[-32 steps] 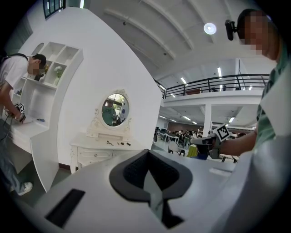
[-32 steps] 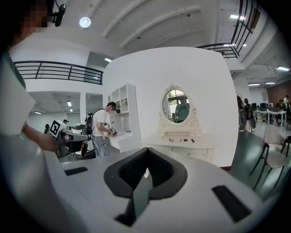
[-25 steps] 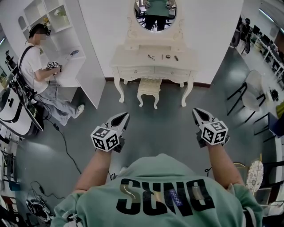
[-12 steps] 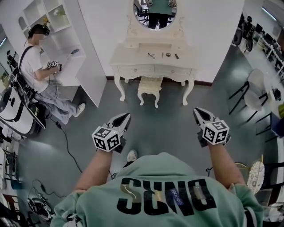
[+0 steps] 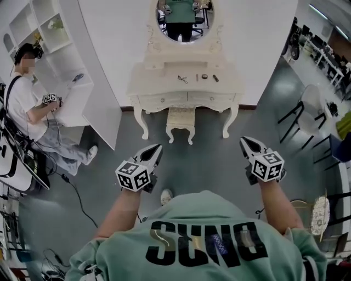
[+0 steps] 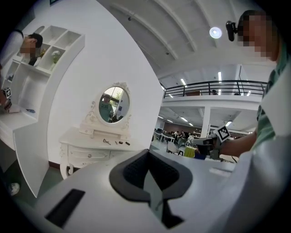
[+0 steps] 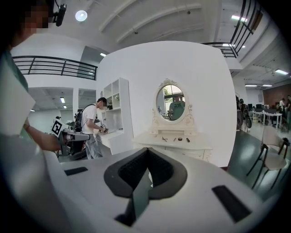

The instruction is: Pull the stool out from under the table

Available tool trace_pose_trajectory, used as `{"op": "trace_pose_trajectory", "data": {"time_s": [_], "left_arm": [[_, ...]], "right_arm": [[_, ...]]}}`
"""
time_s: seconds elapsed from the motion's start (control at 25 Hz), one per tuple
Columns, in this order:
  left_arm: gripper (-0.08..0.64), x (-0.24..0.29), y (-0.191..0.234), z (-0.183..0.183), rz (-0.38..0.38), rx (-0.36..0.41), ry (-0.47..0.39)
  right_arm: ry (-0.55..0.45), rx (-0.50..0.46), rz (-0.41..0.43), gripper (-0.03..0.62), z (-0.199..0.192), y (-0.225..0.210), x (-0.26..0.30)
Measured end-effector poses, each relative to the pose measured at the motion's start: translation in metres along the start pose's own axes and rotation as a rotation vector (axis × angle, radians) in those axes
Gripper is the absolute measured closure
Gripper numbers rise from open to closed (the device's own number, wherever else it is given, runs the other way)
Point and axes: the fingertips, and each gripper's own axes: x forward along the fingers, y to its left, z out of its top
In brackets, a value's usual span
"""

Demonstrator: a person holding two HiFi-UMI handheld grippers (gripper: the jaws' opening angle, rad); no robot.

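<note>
A cream stool (image 5: pixel 180 123) with carved legs stands tucked between the legs of the white dressing table (image 5: pixel 156 86), seat partly under its top. An oval mirror (image 5: pixel 181 16) tops the table. My left gripper (image 5: pixel 152 152) hovers above the grey floor well short of the stool, jaws shut, nothing held. My right gripper (image 5: pixel 245 145) is level with it on the right, also shut and empty. In the left gripper view the table (image 6: pixel 86 150) shows at lower left; in the right gripper view the table (image 7: pixel 177 143) is straight ahead.
A seated person (image 5: pixel 30 115) works at a white shelf desk (image 5: pixel 71 101) at left, a cable (image 5: pixel 77 195) trailing on the floor. A chair (image 5: pixel 307 115) stands at right. Small items (image 5: pixel 204 77) lie on the tabletop. My shoe (image 5: pixel 165 196) shows below.
The view has advanced toward the dressing table: table and stool sit closer and lower in frame, the seated person has slid left. Both grippers keep their pose, still shut.
</note>
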Motion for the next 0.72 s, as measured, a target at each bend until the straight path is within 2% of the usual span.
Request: {"op": "trace_pose_trajectory", "data": {"time_s": [0.28,0.4,0.72], "left_arm": [[0.56,0.044,0.118,0.05,-0.104,0.012,0.04],[0.56,0.056,0.161,0.068,-0.124,0.013,0.052],[0.56,0.086,0.233,0.075,-0.141,-0.014,0.085]], "right_arm": [[-0.011,0.028,-0.078,0.6,0.036,0.018,0.105],[-0.005,0.032,-0.094,0.6,0.05,0.025,0.145],[0.037,0.058,-0.105,0.6,0.055,0.022,0.226]]}}
